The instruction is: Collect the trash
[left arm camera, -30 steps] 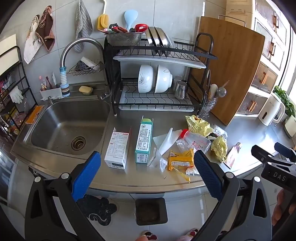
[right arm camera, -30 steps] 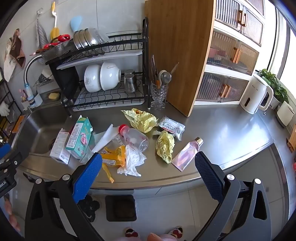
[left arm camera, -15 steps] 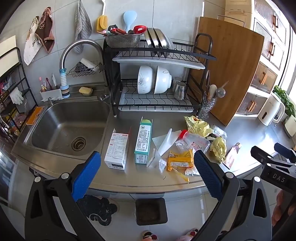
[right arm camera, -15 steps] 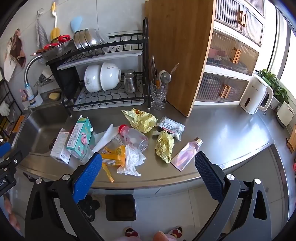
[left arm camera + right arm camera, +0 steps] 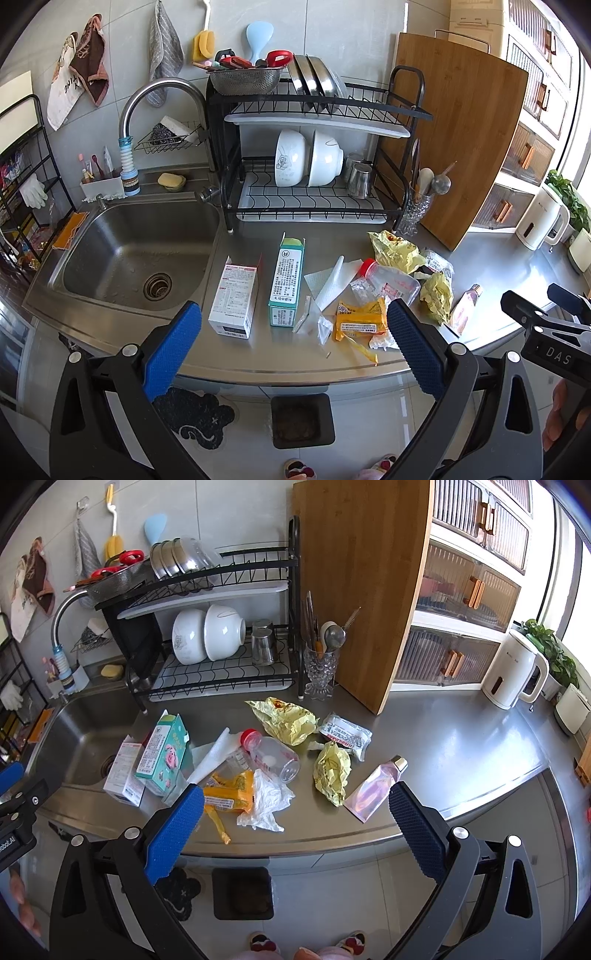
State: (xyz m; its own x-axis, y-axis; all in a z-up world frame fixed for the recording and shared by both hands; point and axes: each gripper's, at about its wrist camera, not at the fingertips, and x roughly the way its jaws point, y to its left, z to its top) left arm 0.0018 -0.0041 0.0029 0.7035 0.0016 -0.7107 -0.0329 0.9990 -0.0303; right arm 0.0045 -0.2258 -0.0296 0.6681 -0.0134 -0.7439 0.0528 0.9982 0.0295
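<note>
Trash lies scattered on the steel counter (image 5: 461,746): a white box (image 5: 233,301), a teal carton (image 5: 286,282), a clear bottle with a red cap (image 5: 271,753), an orange wrapper (image 5: 231,792), a white crumpled tissue (image 5: 267,803), two yellow crumpled wrappers (image 5: 286,720) (image 5: 331,770), a silver packet (image 5: 345,733) and a pink tube (image 5: 375,788). A dark bin (image 5: 242,892) stands on the floor below the counter edge. My left gripper (image 5: 293,347) and right gripper (image 5: 295,830) both hang open in front of the counter, holding nothing.
A sink (image 5: 136,254) is at the left, a black dish rack (image 5: 314,166) with bowls behind the trash, a wooden cutting board (image 5: 364,587) leaning at the back, a white kettle (image 5: 515,670) far right. A person's slippered feet (image 5: 306,943) stand by the bin.
Both views have shifted very slightly; the grippers stay open and the trash has not moved.
</note>
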